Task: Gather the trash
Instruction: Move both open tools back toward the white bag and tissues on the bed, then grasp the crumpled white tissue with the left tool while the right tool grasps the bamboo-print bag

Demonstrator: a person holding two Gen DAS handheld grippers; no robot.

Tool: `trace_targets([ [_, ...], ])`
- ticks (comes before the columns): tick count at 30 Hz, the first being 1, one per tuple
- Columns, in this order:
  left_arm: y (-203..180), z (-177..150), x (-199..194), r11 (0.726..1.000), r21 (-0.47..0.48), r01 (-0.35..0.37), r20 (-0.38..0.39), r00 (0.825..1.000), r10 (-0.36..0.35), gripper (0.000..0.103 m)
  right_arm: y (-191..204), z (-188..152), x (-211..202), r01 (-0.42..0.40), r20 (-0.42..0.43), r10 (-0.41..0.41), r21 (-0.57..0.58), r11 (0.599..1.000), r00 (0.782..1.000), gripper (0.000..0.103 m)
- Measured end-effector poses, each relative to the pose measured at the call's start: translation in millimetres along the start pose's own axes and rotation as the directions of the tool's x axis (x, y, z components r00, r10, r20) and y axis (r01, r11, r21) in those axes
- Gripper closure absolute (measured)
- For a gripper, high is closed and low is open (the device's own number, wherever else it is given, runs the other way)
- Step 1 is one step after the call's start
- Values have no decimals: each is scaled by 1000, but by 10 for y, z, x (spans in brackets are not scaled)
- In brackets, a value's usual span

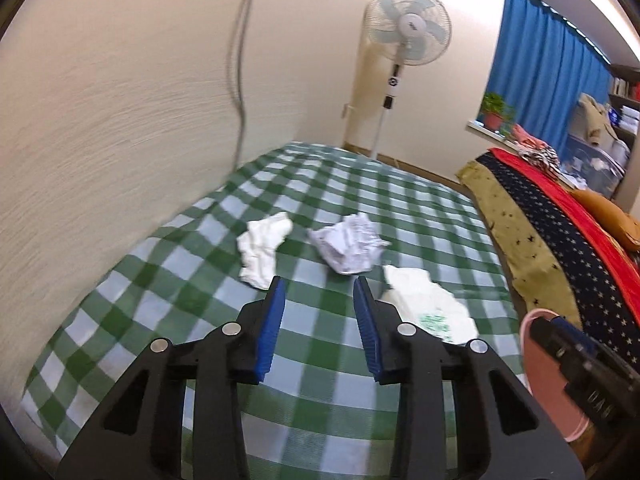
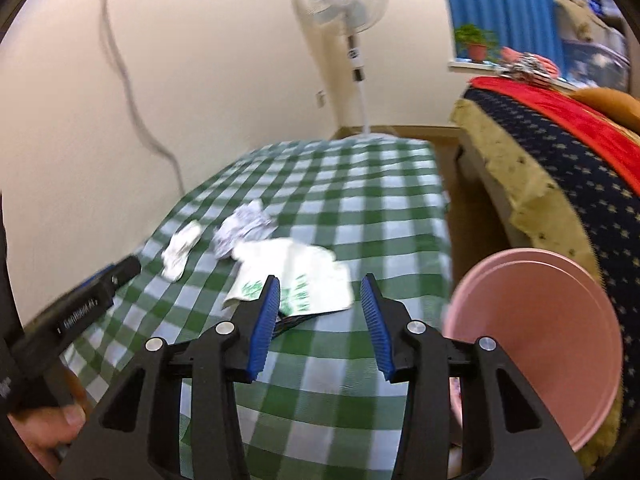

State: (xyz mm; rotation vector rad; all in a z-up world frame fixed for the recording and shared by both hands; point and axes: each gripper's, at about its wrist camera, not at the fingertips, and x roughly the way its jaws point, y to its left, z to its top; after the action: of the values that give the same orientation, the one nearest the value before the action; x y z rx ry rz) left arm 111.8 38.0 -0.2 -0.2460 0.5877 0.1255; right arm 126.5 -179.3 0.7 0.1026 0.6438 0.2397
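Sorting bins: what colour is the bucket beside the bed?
Pink bucket; clearest in the right wrist view.

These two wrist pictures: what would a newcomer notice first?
Three pieces of white trash lie on the green checked cloth: a tissue, a crumpled paper and a plastic bag. A pink bucket waits at the right, and a standing fan rises behind.

Both views are evenly and fairly brightly lit by soft indoor light, with no hard shadows or glare. Motion blur smears the wall (image 1: pixel 100 128), the hanging cable (image 2: pixel 120 68) and the checked cloth (image 1: pixel 360 200). Fisheye distortion bends the room's lines, and dark vignetting fills the corners.
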Motion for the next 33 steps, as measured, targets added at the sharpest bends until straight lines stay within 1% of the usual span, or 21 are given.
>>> trace_targets([
  [4, 83, 3, 55, 1000, -1, -18, -1, 1000, 18, 68, 156, -49, 161, -18, -23, 17, -62, 998, 1000, 60],
  [9, 204, 45, 163, 999, -18, -39, -5, 999, 39, 68, 232, -104, 404, -30, -68, 25, -75, 997, 997, 52],
  [11, 247, 54, 216, 999, -24, -42, -13, 999, 41, 68, 279, -129, 491, -36, -85, 28, -94, 995, 996, 51],
  [14, 295, 56, 310, 999, -27, -47, -30, 998, 46, 68, 356, -163, 608, -24, -110, 7, -149, 989, 994, 51],
  [16, 344, 57, 384, 998, -35, -54, -44, 998, 53, 68, 379, -175, 680, -22, -132, 0, -165, 986, 991, 51],
  [20, 434, 63, 553, 995, -76, -68, -74, 995, 62, 68, 400, -182, 764, -22, -163, -9, -191, 981, 987, 51],
  [25, 439, 49, 765, 993, -86, -81, -116, 991, 70, 68, 383, -164, 833, -22, -178, -12, -190, 981, 984, 52],
  [28, 484, 67, 890, 989, -107, -100, -143, 986, 84, 67, 369, -154, 866, -19, -186, -17, -188, 982, 982, 60],
  [29, 502, 73, 937, 988, -119, -103, -154, 984, 84, 67, 378, -152, 872, -19, -187, -18, -192, 981, 982, 66],
  [30, 514, 80, 984, 986, -128, -104, -168, 982, 82, 67, 383, -151, 875, -20, -188, -17, -196, 980, 982, 68],
  [32, 503, 93, 1055, 986, -125, -107, -189, 979, 82, 66, 409, -150, 880, -24, -190, -16, -209, 978, 982, 78],
  [33, 486, 101, 1082, 987, -120, -106, -195, 977, 82, 65, 419, -151, 877, -25, -188, -16, -216, 976, 982, 80],
])
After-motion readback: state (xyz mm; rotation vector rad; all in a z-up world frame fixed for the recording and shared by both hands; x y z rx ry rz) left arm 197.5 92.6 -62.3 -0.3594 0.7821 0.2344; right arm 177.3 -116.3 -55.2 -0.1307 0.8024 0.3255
